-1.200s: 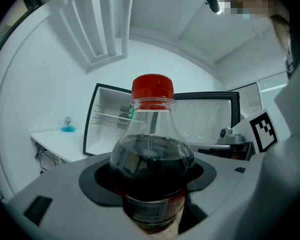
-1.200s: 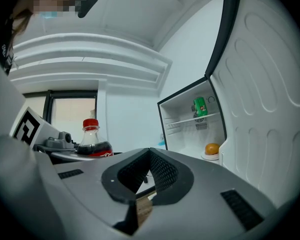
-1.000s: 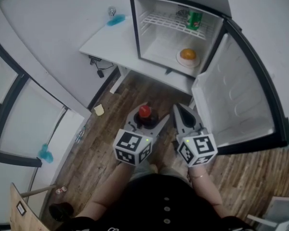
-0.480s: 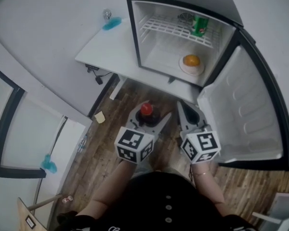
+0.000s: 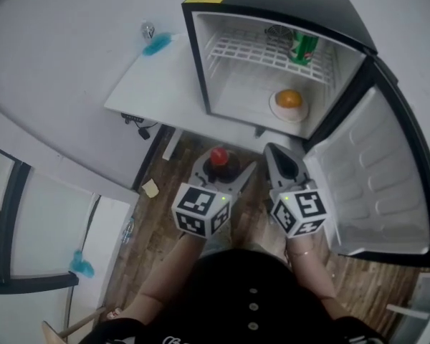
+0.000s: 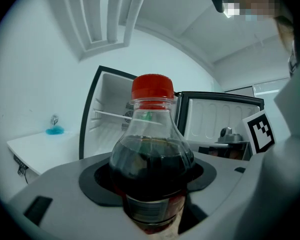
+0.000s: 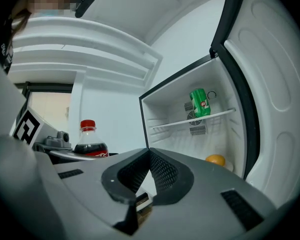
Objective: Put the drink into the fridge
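1. Light is bright, even and diffuse in every view. The white walls and the inside of the fridge (image 5: 272,56) look pale, almost washed out.
2. A soft shadow lies under the near edge of the table (image 5: 154,84).
3. The head view bows straight edges toward its corners.
4. Both gripper views are circular, with black corners.
5. The bottle (image 6: 151,154), close to the lens, shows faint reflections and looks slightly soft.

Brown wood-plank floor (image 5: 154,224) underfoot, yellow scrap (image 5: 151,188) lying near the table leg. White table (image 5: 154,84) against a plain white wall (image 5: 57,41), small blue object (image 5: 156,45) at its back edge, black cables (image 5: 137,124) hanging underneath. Dark-framed glass panel (image 5: 7,228) at left. White ceiling (image 6: 190,19) with a recessed strip.
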A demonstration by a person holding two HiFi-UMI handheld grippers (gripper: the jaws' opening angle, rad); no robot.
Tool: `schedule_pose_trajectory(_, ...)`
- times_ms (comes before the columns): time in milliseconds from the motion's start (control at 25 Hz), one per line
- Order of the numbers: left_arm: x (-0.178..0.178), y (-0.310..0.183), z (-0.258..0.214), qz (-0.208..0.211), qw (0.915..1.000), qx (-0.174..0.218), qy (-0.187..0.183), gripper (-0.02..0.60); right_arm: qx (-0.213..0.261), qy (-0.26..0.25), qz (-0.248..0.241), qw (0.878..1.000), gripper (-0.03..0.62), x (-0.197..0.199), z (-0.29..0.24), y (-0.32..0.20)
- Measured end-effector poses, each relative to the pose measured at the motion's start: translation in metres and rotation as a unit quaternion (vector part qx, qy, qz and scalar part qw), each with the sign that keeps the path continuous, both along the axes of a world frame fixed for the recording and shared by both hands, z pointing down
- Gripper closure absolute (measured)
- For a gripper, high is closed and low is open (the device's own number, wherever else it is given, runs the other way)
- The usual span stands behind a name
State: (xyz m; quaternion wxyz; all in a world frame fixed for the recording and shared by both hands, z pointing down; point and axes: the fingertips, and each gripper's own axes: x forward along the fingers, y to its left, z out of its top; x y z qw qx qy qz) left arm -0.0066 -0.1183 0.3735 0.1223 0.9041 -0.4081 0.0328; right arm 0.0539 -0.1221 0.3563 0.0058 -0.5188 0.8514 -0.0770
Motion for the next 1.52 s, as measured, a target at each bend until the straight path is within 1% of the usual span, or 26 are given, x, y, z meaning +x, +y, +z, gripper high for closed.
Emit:
schedule_pose_trajectory(400, -0.005, -0.048, -0.001, 0.043, 0.9991, 0.004, -0.002, 0.258, 0.005, -0.001, 0.041, 0.999, 0.586, -0.006, -0.003, -0.045)
schedule_pose_trajectory(680, -0.004, -0.07, 0.003, 0.067, 0.9977, 0.002, -0.004, 0.258, 0.002, 0.003, 0.059, 0.998, 0.586, -0.009, 0.002, -0.065)
schedule_pose_trajectory(840, -0.004, -0.079, 0.005, 0.079, 0.9969, 0.0, -0.009, 0.258, -0.001, -0.004, 0.07, 0.998, 0.585, -0.006, 0.004, -0.074)
schedule_pose_trajectory(1120, -0.004, -0.089, 0.009, 0.087, 0.9961, -0.006, -0.011, 0.258, -0.003, -0.003, 0.07, 0.998, 0.585, -0.009, 0.007, -0.081)
schedule_pose_trajectory(1320, 0.002, -0.092, 0.011, 0.088, 0.9961, -0.007, -0.005, 0.258, -0.008, 0.005, 0.069, 0.998, 0.586, -0.004, 0.01, -0.084)
schedule_pose_trajectory(1520, 0.01, -0.095, 0.016, 0.084, 0.9963, -0.016, -0.003, 0.258, -0.014, 0.007, 0.068, 0.998, 0.586, 0.005, 0.013, -0.088)
